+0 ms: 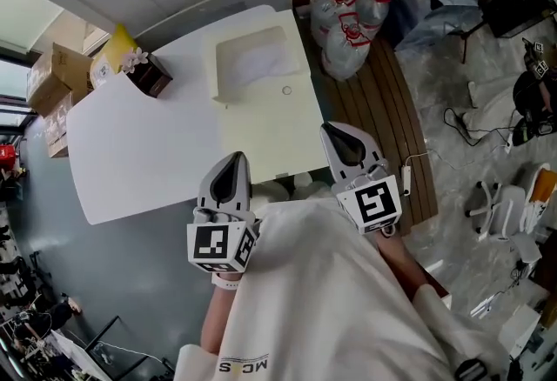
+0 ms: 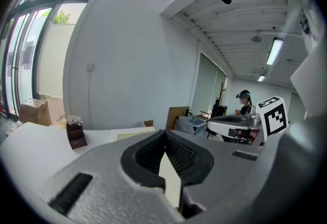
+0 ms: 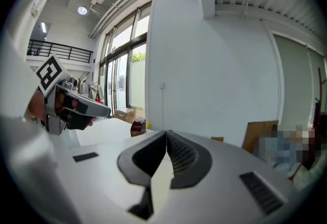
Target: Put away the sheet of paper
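A pale cream sheet [image 1: 271, 134] lies flat on the right part of the white table [image 1: 148, 153]; it also shows as the cream sheet [image 2: 134, 135] in the left gripper view. A shallow cream tray [image 1: 252, 62] sits at its far end. My left gripper [image 1: 237, 158] hovers at the table's near edge, just left of the sheet, jaws shut with nothing in them [image 2: 164, 133]. My right gripper [image 1: 333, 129] hangs by the sheet's right edge, also shut and empty [image 3: 166, 133]. Whether it touches the sheet I cannot tell.
A small brown box [image 1: 150, 75] with a white flower stands at the table's far left beside a yellow bag [image 1: 113, 50]. Tied plastic bags [image 1: 348, 23] and a slatted wooden bench [image 1: 387, 123] lie to the right. Cardboard boxes [image 1: 50, 79] sit beyond the left end.
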Motion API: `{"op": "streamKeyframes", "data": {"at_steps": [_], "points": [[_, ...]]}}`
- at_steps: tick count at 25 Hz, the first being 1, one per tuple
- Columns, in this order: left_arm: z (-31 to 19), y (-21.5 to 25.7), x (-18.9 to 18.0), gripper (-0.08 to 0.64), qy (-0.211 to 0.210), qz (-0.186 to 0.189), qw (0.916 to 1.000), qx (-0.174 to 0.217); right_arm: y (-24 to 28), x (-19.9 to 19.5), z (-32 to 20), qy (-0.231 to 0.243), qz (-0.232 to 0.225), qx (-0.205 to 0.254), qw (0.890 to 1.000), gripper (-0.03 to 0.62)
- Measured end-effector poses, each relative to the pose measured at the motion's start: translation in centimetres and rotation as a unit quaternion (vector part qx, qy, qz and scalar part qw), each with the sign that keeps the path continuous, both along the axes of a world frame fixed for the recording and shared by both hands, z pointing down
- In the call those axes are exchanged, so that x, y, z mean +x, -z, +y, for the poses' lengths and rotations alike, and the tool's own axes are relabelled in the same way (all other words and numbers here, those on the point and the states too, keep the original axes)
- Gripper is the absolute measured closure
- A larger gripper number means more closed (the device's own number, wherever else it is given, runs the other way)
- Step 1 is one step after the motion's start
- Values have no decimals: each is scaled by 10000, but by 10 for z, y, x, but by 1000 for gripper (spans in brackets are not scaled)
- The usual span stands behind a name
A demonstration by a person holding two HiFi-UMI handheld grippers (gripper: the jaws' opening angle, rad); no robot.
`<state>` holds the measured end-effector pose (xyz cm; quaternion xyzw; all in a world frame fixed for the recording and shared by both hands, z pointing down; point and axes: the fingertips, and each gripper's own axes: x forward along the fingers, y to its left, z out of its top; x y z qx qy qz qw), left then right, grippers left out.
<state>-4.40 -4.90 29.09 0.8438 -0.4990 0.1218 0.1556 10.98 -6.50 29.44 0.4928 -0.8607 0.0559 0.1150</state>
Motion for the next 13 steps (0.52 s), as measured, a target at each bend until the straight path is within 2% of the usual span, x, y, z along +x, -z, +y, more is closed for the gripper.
{"op": "streamKeyframes", "data": {"at_steps": [5, 13], "points": [[1, 8, 1, 534, 27, 23, 9999, 94, 6, -1, 3, -60, -160, 26, 9999, 574], [11, 7, -3, 535, 99, 76, 9999, 69, -1, 4, 8, -95, -126, 53, 9999, 574]]}}
